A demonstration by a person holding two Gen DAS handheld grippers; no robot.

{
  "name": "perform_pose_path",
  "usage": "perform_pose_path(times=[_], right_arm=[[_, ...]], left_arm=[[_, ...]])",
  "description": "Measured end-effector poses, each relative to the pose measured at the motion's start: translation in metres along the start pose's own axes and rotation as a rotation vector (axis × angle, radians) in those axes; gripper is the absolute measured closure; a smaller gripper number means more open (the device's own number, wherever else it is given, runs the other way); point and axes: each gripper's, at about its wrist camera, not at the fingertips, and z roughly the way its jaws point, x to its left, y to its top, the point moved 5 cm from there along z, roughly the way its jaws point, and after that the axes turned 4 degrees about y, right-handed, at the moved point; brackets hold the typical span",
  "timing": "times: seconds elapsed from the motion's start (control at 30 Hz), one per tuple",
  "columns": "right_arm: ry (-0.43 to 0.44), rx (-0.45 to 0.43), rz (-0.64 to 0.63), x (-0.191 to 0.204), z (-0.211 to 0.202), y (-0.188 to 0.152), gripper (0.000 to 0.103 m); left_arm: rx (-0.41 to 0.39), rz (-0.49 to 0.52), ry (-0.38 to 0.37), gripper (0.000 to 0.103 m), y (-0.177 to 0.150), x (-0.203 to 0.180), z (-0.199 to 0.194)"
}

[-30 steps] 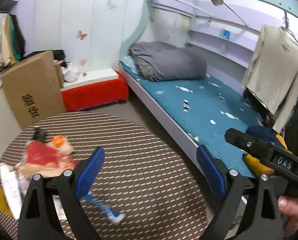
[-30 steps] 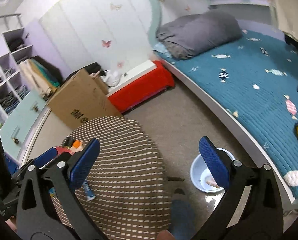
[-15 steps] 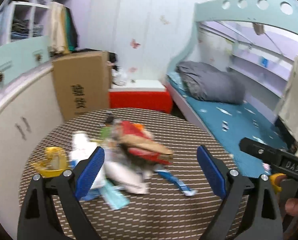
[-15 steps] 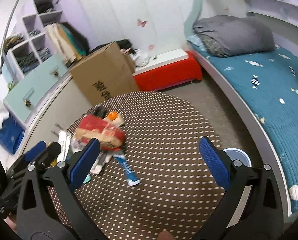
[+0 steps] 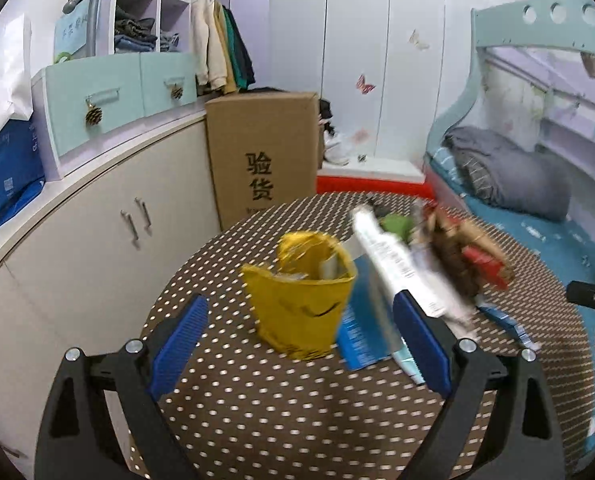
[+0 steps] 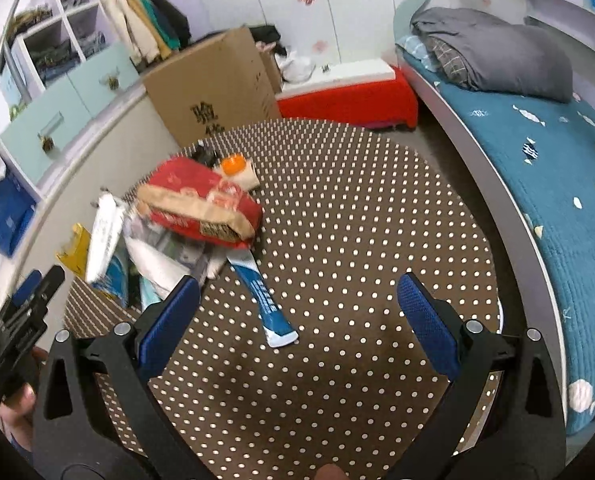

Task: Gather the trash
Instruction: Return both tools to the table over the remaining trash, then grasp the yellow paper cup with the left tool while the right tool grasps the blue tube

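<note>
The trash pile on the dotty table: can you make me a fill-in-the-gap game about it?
1. The crumpled bag in front of the left tool is coloured ____.
2. The blue and white tube lies on the ____ table.
3. Both tools, left and right, have their jaws ____.
4. The big red packet lies on ____ of the pile.

Missing words: yellow; round; open; top

Left hand-held gripper [image 5: 299, 336] and right hand-held gripper [image 6: 297, 320], both wide apart, empty.
</note>
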Motion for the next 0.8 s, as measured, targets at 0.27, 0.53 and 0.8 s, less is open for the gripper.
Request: perform_pose_path(times=[0.27, 0.53, 0.8], right_arm=[[-0.018, 0.078, -0.067, 0.009, 0.028, -0.013, 0.006], [0.014, 0.116, -0.108, 0.019, 0.051, -0.013, 0.022], [0.024, 0.155, -0.185, 0.028, 0.078, -0.012, 0.077]], left_arm=[[0.048, 0.003, 0.051, 0.011, -0.009, 0.007, 0.037], [0.052, 0.029, 0.037, 0.012, 0.001, -0.004, 0.057], [0.057, 0.027, -0.024, 0.057, 0.004, -0.008, 0.057]])
